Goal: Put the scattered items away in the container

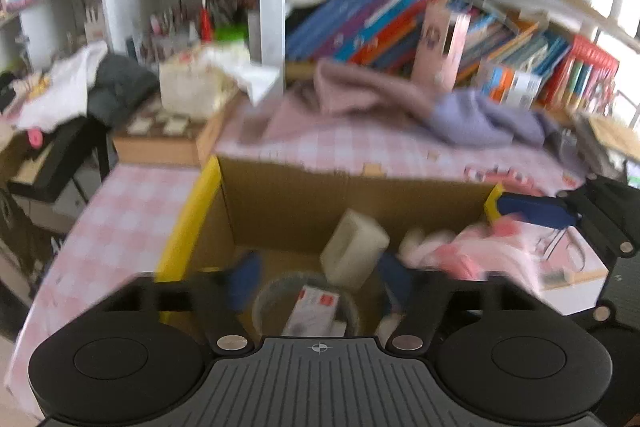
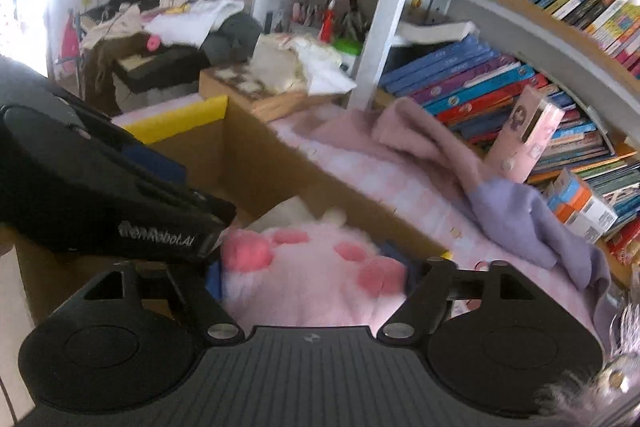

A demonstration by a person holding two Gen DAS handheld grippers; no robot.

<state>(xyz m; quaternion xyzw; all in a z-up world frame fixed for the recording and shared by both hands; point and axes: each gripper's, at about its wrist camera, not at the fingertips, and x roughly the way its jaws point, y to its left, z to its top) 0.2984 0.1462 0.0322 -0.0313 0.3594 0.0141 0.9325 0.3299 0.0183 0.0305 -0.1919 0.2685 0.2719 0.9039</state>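
A cardboard box (image 1: 304, 203) with yellow flap edges stands on the pink checked table. Inside lie a white block (image 1: 354, 247), a clear round tub (image 1: 306, 303) holding a small carton, and part of a pink plush paw (image 1: 472, 255). My left gripper (image 1: 320, 279) is open and empty above the box. My right gripper (image 2: 312, 279) is shut on the pink plush paw (image 2: 316, 279) with darker pink pads, over the box's right side (image 2: 256, 163). The right gripper also shows in the left wrist view (image 1: 560, 215).
A pink cloth (image 2: 416, 139) and a lilac cloth (image 2: 528, 219) lie on the table behind the box. Shelves of books (image 2: 480, 83) rise behind. A wooden tray (image 1: 168, 135) with a white bag sits far left. The left gripper's body (image 2: 80, 179) crowds the left.
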